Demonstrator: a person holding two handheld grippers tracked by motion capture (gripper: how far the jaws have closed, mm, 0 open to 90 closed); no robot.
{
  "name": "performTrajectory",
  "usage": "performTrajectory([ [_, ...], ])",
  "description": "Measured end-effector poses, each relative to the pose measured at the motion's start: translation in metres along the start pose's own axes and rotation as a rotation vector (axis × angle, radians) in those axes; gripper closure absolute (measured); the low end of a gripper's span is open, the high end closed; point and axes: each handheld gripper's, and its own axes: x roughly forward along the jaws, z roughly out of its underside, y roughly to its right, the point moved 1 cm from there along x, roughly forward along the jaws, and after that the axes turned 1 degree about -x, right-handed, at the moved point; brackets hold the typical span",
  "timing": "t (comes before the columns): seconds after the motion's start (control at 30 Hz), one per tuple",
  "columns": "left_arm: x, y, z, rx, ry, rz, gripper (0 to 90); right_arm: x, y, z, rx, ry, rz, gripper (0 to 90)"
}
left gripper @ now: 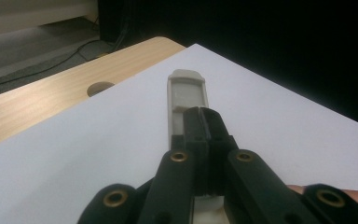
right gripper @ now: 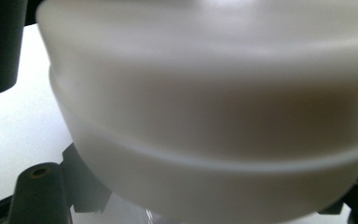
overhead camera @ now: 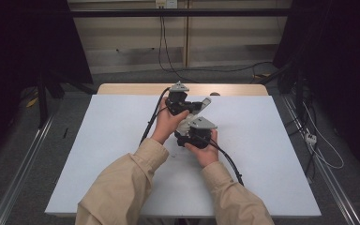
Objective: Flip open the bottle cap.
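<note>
At the middle of the white table top (overhead camera: 272, 154) both hands hold their grippers close together around one pale plastic object. My left gripper (overhead camera: 196, 106) is shut on a flat grey-beige tab (left gripper: 186, 91) that sticks out past its black jaw tips (left gripper: 204, 119); the same tab (overhead camera: 206, 102) points toward the table's far right. Just nearer the person, my right gripper (overhead camera: 191, 129) is shut on a rounded white plastic body (right gripper: 205, 116), which is blurred and very near the lens. One black finger (right gripper: 39, 196) shows at its lower left. How tab and body join is hidden.
A strip of bare wooden table (left gripper: 51, 93) with a round cable hole (left gripper: 100, 87) runs along the far edge. Black cables (overhead camera: 152, 119) trail from both grippers across the white sheet. Dark curtains and floor cables surround the table.
</note>
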Motion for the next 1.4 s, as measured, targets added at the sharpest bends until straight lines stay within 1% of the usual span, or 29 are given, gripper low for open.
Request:
performTrajectory([
  [0.07, -0.001, 0.0, 0.0, -0.001, -0.007, -0.002, 90.0, 0.0, 0.0, 0.0, -0.001, 0.001, -0.001, 18.9],
  [0.13, -0.003, 0.0, 0.0, 0.007, -0.018, 0.003, 90.0, 0.0, 0.0, 0.0, -0.001, 0.002, -0.004, 18.8],
  [0.2, -0.006, 0.001, 0.001, 0.003, -0.011, 0.01, 90.0, 0.0, 0.001, 0.0, 0.0, 0.001, -0.004, 18.7],
  [0.23, -0.008, 0.001, 0.001, 0.0, -0.009, 0.004, 89.8, 0.0, 0.0, 0.0, -0.001, 0.001, -0.004, 18.7],
  [0.4, -0.019, -0.001, 0.003, -0.016, -0.001, 0.001, 83.2, -0.001, 0.002, 0.0, 0.009, -0.006, -0.013, 18.1],
  [0.43, -0.022, -0.001, 0.004, -0.022, 0.006, -0.005, 81.7, -0.001, 0.003, 0.0, 0.007, -0.009, -0.018, 16.7],
  [0.5, -0.027, -0.001, 0.005, -0.024, 0.01, 0.005, 79.6, -0.002, 0.003, 0.0, 0.017, -0.024, -0.015, 11.4],
  [0.6, -0.032, 0.001, 0.005, -0.009, 0.003, 0.004, 73.0, -0.005, 0.005, 0.001, 0.027, -0.062, -0.028, 7.9],
  [0.7, -0.038, 0.002, 0.007, -0.017, 0.027, 0.005, 64.9, -0.007, 0.003, 0.003, 0.022, -0.084, -0.032, 5.6],
  [0.73, -0.04, 0.002, 0.007, -0.02, 0.027, 0.004, 62.6, -0.009, 0.002, 0.003, 0.018, -0.089, -0.039, 5.3],
  [0.8, -0.045, 0.003, 0.009, -0.019, 0.021, -0.003, 57.6, -0.012, 0.001, 0.003, 0.008, -0.078, -0.048, 6.1],
  [0.9, -0.051, 0.003, 0.014, -0.007, 0.018, -0.002, 51.2, -0.016, 0.002, 0.003, 0.0, -0.075, -0.039, 5.6],
  [0.97, -0.055, 0.004, 0.017, -0.014, 0.024, -0.008, 45.2, -0.019, 0.006, 0.002, 0.013, -0.083, -0.032, 5.6],
  [1.0, -0.057, 0.003, 0.018, -0.016, 0.026, -0.009, 43.3, -0.02, 0.007, 0.002, 0.026, -0.089, -0.034, 5.6],
  [1.03, -0.06, 0.003, 0.02, -0.023, 0.023, -0.005, 42.1, -0.021, 0.008, 0.003, 0.029, -0.09, -0.035, 5.5],
  [1.1, -0.065, 0.002, 0.024, -0.027, 0.023, -0.004, 37.5, -0.023, 0.011, 0.004, 0.014, -0.099, -0.03, 5.5],
  [1.2, -0.073, 0.001, 0.031, -0.034, 0.02, -0.011, 32.3, -0.027, 0.013, 0.004, 0.012, -0.099, -0.04, 5.7],
  [1.23, -0.076, 0.001, 0.033, -0.029, 0.015, -0.013, 30.5, -0.029, 0.013, 0.004, 0.007, -0.099, -0.036, 5.7],
  [1.3, -0.082, 0.002, 0.038, -0.026, 0.016, -0.025, 28.5, -0.032, 0.014, 0.005, 0.001, -0.099, -0.043, 6.1],
  [1.4, -0.092, 0.003, 0.044, -0.026, 0.016, -0.022, 26.6, -0.038, 0.014, 0.007, -0.005, -0.101, -0.055, 6.1],
])
